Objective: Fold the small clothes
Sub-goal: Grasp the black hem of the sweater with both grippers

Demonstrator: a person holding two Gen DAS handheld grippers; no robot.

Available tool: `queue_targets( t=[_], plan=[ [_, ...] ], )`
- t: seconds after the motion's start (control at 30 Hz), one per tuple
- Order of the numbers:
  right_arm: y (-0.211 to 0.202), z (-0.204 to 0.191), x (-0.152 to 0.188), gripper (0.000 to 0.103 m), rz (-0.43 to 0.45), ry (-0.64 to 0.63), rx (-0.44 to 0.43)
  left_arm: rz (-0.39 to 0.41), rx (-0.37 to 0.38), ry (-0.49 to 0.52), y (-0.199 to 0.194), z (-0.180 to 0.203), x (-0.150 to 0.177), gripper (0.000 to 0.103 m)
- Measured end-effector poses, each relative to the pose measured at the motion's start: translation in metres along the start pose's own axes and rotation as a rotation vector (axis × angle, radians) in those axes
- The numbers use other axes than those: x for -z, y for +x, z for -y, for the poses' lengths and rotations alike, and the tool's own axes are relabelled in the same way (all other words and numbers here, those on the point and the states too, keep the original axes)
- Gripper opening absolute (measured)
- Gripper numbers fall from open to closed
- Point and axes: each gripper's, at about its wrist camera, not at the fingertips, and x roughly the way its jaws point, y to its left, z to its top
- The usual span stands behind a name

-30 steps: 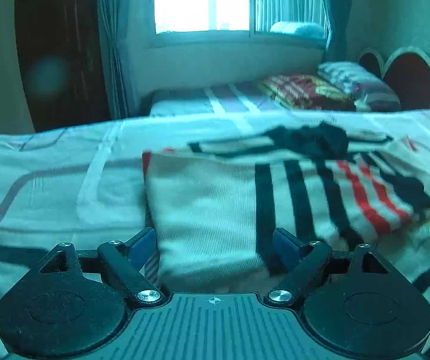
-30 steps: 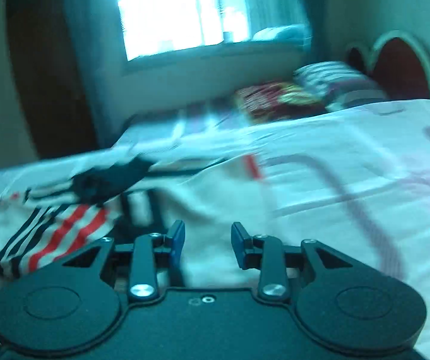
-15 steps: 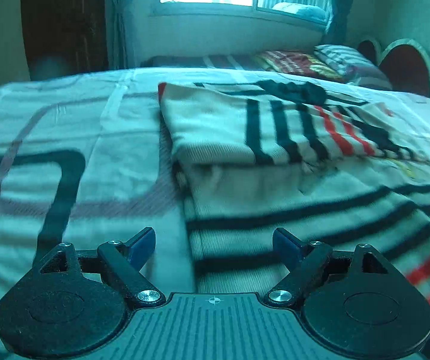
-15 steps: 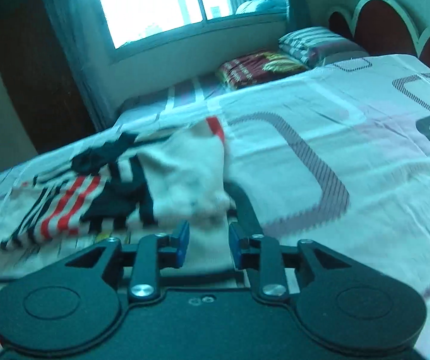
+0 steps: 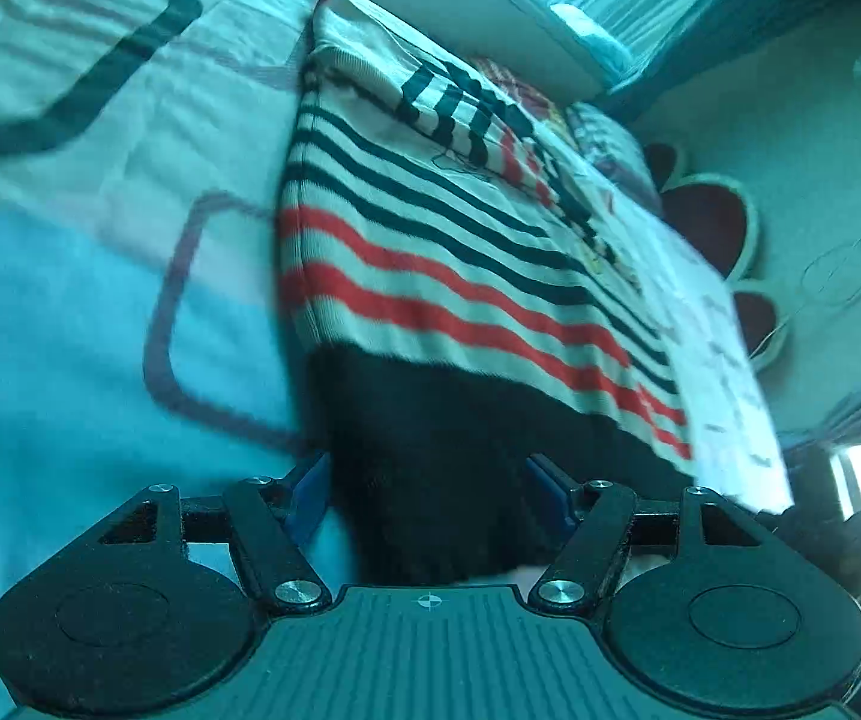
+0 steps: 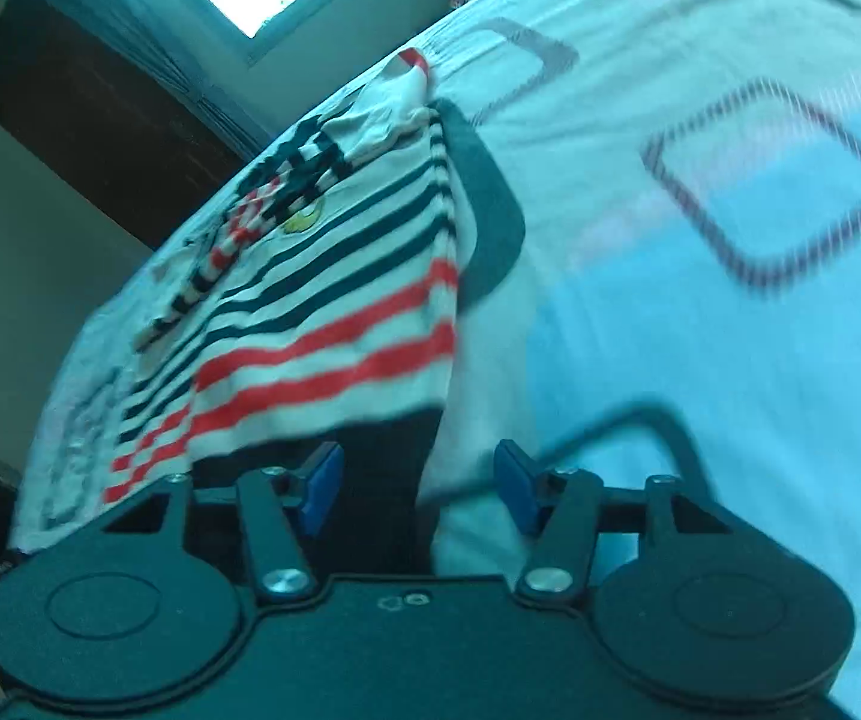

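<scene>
A small white knit sweater [image 5: 460, 264] with dark and red stripes and a dark bottom band lies flat on the bed, its sleeves folded in over its upper part. It also shows in the right wrist view [image 6: 334, 312]. My left gripper [image 5: 427, 495] is open, its jaws standing over the left corner of the dark band [image 5: 430, 450]. My right gripper [image 6: 415, 492] is open, its jaws astride the right corner of the dark band [image 6: 382, 480]. Neither holds cloth.
The white bedsheet [image 5: 100, 192] with dark and mauve rounded-rectangle outlines spreads around the sweater, also in the right wrist view [image 6: 700, 240]. A second bed with pillows [image 5: 610, 150], a window and a dark wardrobe [image 6: 88, 120] stand beyond.
Both grippers pulled back from the sweater's upper part down to its bottom band and tilted. The right gripper's jaws opened wide. The folded sleeves lie where they were left.
</scene>
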Motion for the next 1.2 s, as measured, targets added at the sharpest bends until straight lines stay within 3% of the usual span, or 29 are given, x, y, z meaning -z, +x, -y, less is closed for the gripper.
queue_targets(
  t=[0.17, 0.2, 0.23, 0.3, 0.37, 0.43, 0.5, 0.57, 0.6, 0.67, 0.73, 0.8, 0.9, 0.97, 1.2],
  plan=[
    [0.004, 0.007, 0.007, 0.053, 0.007, 0.079, -0.088, 0.039, 0.139, -0.161, 0.006, -0.026, 0.001, 0.069],
    [0.007, 0.010, 0.005, 0.046, 0.005, 0.110, -0.109, 0.040, 0.161, -0.181, 0.009, -0.029, 0.000, 0.069],
    [0.012, 0.012, 0.001, 0.043, -0.003, 0.133, -0.117, 0.036, 0.174, -0.182, 0.012, -0.030, -0.001, 0.069],
    [0.020, 0.011, -0.003, 0.034, -0.017, 0.137, -0.125, 0.022, 0.161, -0.150, 0.020, -0.024, -0.005, 0.059],
    [0.026, 0.006, -0.004, 0.034, -0.042, 0.121, -0.142, 0.015, 0.161, -0.144, 0.027, -0.020, -0.007, 0.056],
    [0.030, 0.002, -0.002, 0.034, -0.060, 0.097, -0.143, 0.017, 0.138, -0.133, 0.030, -0.015, -0.009, 0.045],
    [0.030, -0.002, 0.001, 0.028, -0.048, 0.069, -0.129, 0.008, 0.070, -0.112, 0.034, -0.012, -0.007, 0.008],
    [0.025, -0.006, -0.001, 0.006, -0.023, 0.035, -0.081, 0.038, 0.042, -0.104, 0.028, -0.012, -0.005, 0.008],
    [0.017, -0.010, -0.003, 0.006, 0.018, 0.013, -0.090, 0.074, 0.028, -0.072, 0.019, -0.006, -0.006, 0.008],
    [-0.005, -0.018, -0.009, 0.006, 0.083, -0.005, -0.137, 0.157, 0.073, -0.050, -0.004, 0.002, -0.008, 0.008],
    [-0.022, -0.024, -0.017, 0.006, 0.119, -0.050, -0.161, 0.192, 0.095, -0.024, -0.021, 0.008, -0.009, 0.008],
    [-0.024, -0.015, -0.014, 0.006, 0.124, -0.044, -0.173, 0.179, 0.067, -0.015, -0.019, 0.004, -0.006, 0.008],
    [0.009, 0.015, -0.002, 0.006, 0.001, 0.013, -0.044, 0.107, -0.010, -0.089, 0.003, -0.026, 0.006, 0.008],
    [0.012, 0.022, 0.004, 0.006, 0.014, 0.047, -0.066, 0.135, 0.020, -0.126, 0.004, -0.032, 0.012, 0.008],
    [0.009, 0.010, 0.005, 0.006, 0.045, 0.039, -0.059, 0.169, 0.017, -0.120, 0.003, -0.024, 0.014, 0.008]
  ],
)
